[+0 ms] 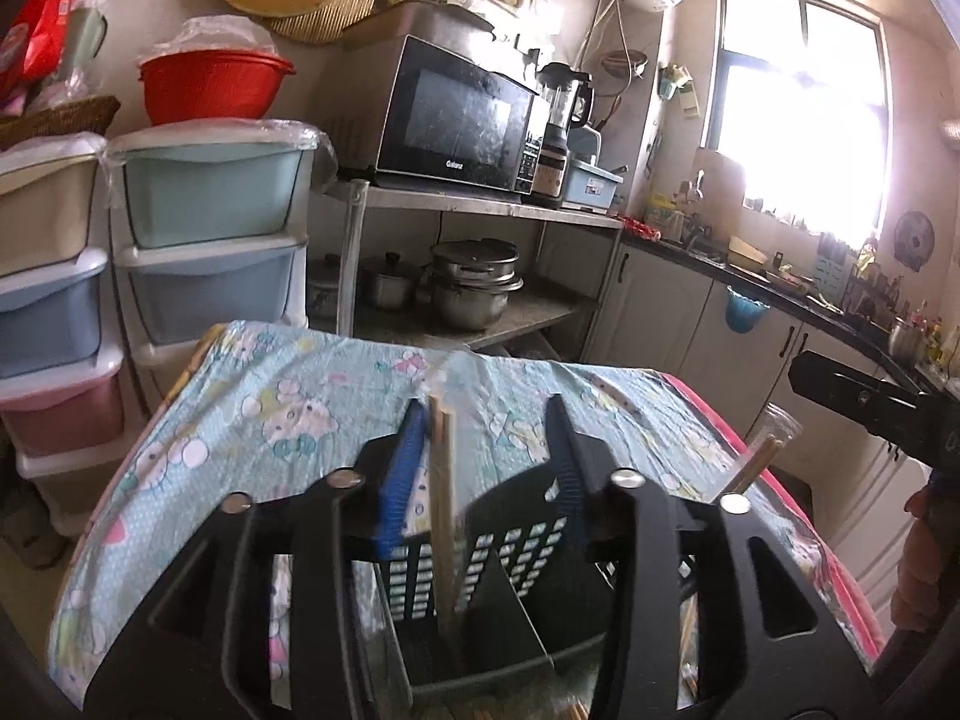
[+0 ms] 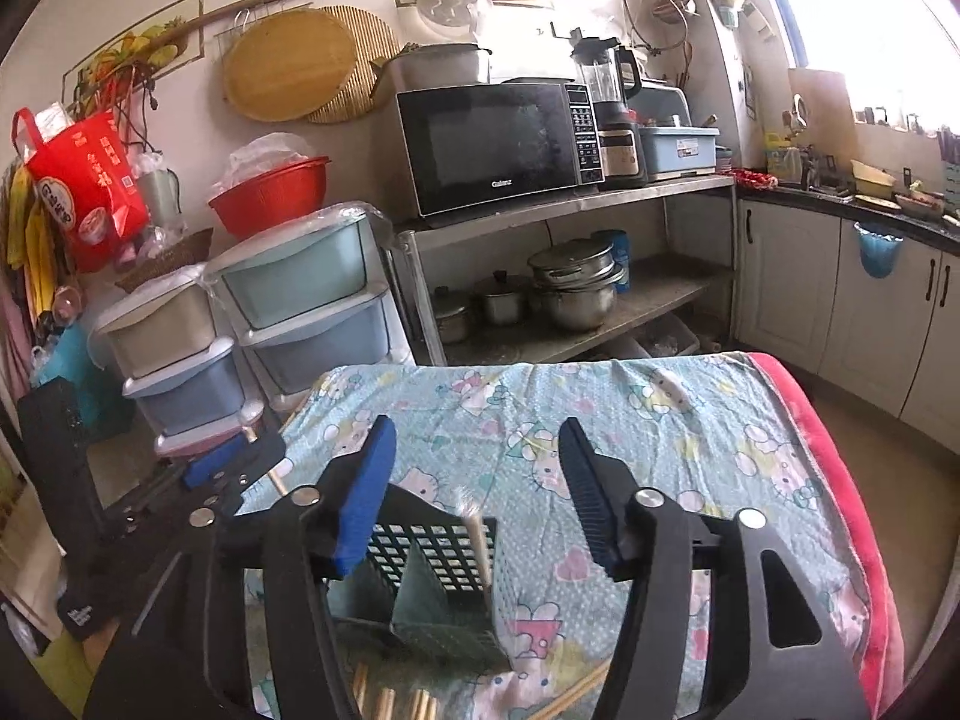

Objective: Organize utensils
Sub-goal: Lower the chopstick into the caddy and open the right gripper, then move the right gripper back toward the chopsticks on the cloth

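A black perforated utensil caddy (image 1: 510,588) with a divider stands on the cartoon-print tablecloth (image 1: 288,402). A pair of wooden chopsticks in a clear wrapper (image 1: 443,498) stands upright in it, leaning against my left gripper's left blue pad. My left gripper (image 1: 483,420) is open just above the caddy. My right gripper (image 2: 477,441) is open and empty above the same caddy (image 2: 438,576), where the chopsticks (image 2: 477,546) stand. More loose chopsticks (image 2: 396,699) lie on the cloth close to the camera. The right gripper shows at the right edge of the left wrist view (image 1: 870,402).
Stacked plastic drawers (image 2: 300,300) and a metal shelf with a microwave (image 2: 498,144) and pots (image 2: 570,288) stand beyond the table. Kitchen cabinets (image 2: 840,300) and counter run along the right. The table's red-edged right side (image 2: 840,480) drops to the floor.
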Demonstrator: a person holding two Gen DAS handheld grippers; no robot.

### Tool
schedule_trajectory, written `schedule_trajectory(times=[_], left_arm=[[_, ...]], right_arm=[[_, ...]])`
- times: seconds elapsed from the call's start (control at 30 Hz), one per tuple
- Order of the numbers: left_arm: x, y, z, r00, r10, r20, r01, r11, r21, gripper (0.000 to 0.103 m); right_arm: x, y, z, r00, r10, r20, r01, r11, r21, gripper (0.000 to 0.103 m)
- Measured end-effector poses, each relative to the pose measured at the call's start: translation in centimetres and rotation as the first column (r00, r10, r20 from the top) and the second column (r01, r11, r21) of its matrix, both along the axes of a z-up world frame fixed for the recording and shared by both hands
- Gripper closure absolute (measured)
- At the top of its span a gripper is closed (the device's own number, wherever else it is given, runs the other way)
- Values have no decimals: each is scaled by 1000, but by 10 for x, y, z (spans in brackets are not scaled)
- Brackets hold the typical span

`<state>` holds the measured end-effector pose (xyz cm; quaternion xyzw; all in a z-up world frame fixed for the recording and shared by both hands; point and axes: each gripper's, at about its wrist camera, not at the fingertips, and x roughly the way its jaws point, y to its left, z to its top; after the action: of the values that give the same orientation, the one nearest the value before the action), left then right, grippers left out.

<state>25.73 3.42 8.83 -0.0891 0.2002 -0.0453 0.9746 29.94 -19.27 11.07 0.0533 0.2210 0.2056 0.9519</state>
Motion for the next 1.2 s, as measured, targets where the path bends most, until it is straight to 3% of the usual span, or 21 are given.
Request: schedule_trajectory(times=[0.2, 0.23, 0.33, 0.87, 1.2], left_arm=[[-13, 7, 0, 1000, -1, -12, 0, 999, -38, 30], [-16, 8, 0, 1000, -1, -12, 0, 999, -43, 20], [-26, 9, 3, 1000, -6, -1, 5, 998, -65, 12], [-72, 3, 8, 999, -26, 31, 27, 998, -63, 11], [-95, -1, 7, 998, -53, 33, 56, 996, -72, 11]], right_arm=[[-10, -6, -3, 1000, -21, 12, 22, 999, -27, 38], [-12, -8, -3, 1000, -26, 16, 26, 999, -28, 36], [-20, -13, -2, 999, -32, 23, 33, 999, -19, 33], [-75, -23, 7, 996, -29, 86, 32, 999, -39, 19], [-106, -25, 4, 996, -23, 91, 28, 998, -59, 18]])
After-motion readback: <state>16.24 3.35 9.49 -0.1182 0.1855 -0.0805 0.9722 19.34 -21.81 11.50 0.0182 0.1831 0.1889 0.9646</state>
